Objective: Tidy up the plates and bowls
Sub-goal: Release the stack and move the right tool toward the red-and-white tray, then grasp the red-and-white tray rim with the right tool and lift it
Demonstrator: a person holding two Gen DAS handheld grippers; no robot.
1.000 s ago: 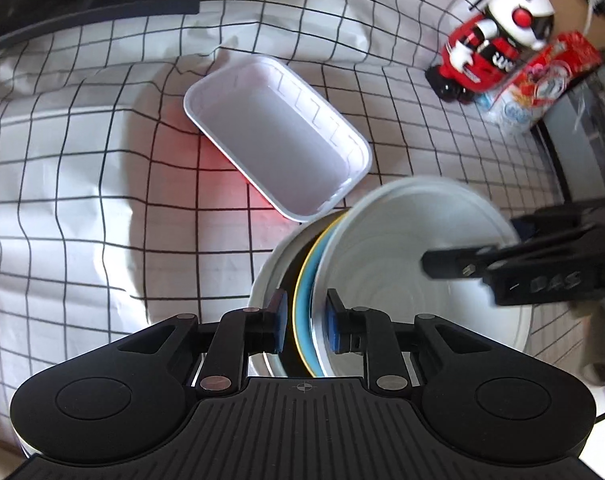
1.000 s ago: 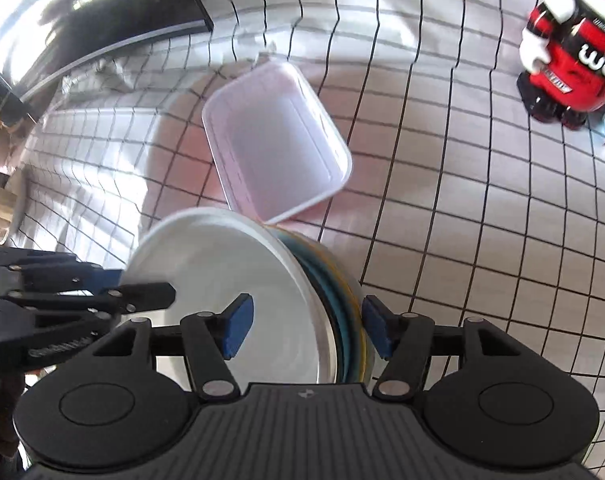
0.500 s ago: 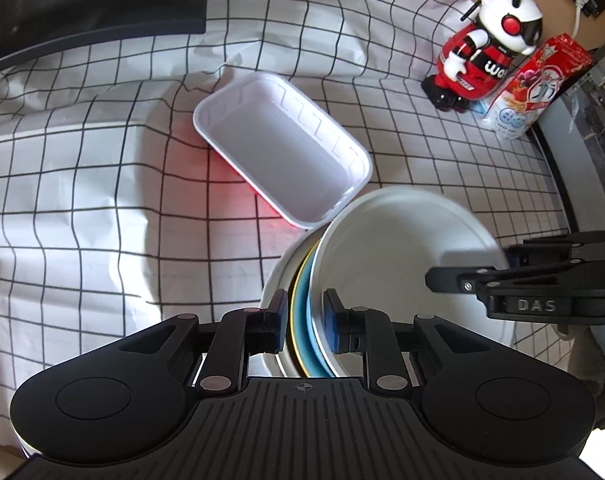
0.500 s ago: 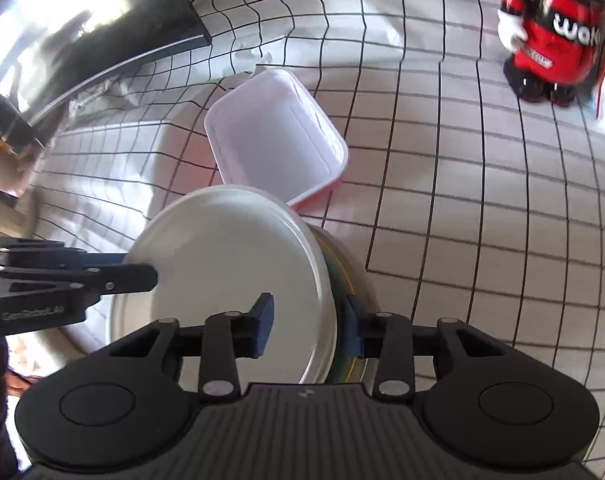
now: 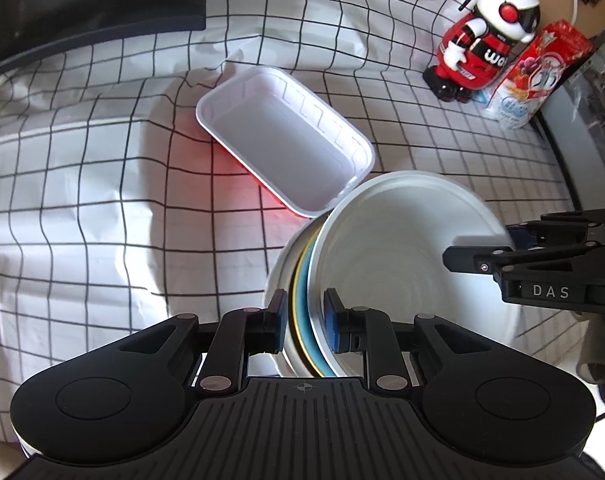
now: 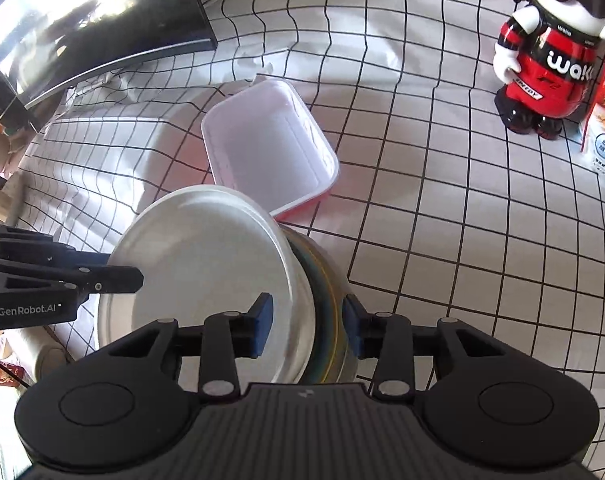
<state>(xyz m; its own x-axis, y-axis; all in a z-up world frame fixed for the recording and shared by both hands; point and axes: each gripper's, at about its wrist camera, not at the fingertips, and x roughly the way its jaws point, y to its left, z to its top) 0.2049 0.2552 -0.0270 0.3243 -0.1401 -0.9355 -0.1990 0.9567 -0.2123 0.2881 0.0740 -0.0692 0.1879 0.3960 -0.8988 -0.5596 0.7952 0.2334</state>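
The stack of plates and bowls (image 5: 402, 264) is being held on edge above the worktop (image 5: 102, 200), near the white tray (image 5: 286, 152), its rims being clamped by the left hand-held gripper (image 5: 304, 320) and the right hand-held gripper (image 6: 306, 320), so both grips should be kept even while it is being lowered flat.

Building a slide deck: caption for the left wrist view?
Both tools grip a stack of plates beside a white tray.

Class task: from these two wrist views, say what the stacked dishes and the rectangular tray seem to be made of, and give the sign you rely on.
Stacked dishes: probably glazed ceramic or melamine; smooth, glossy white top face with soft highlights, blue and yellow rims beneath. Rectangular tray: likely thin moulded plastic or foam; matt white inside, ribbed walls, red outside.
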